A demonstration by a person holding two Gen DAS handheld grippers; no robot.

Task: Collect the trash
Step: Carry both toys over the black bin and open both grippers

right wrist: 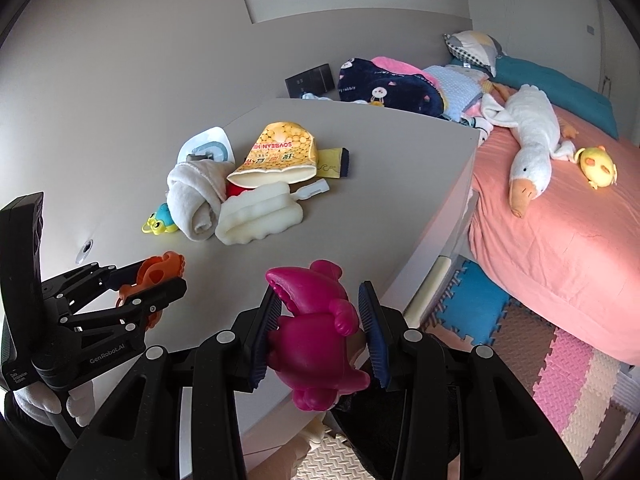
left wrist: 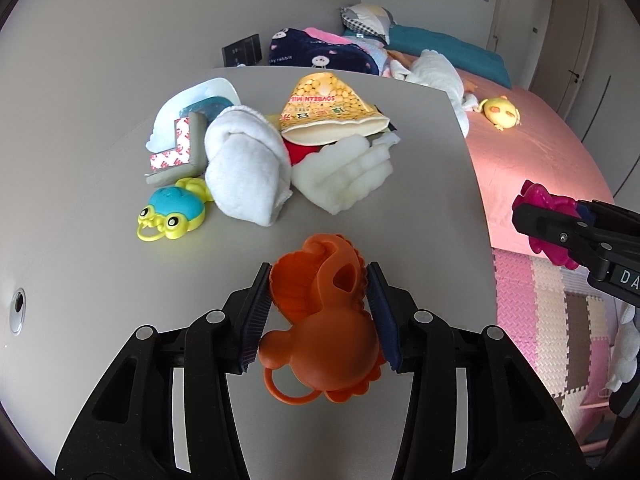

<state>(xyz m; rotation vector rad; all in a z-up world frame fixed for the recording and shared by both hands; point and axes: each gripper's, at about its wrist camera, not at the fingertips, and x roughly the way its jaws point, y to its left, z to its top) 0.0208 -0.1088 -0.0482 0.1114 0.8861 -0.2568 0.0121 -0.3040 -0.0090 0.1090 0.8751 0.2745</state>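
Now the left tongs grasp an orange toy at lower centre, above the tabletop; the right tongs grasp a magenta toy at lower centre, over the tabletop edge.

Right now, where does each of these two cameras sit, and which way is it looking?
Left wrist: on the left gripper, looking down along its jaws at the orange toy and table.
Right wrist: on the right gripper, over the magenta toy, toward the bed.
Shared: the soybean milk bag.
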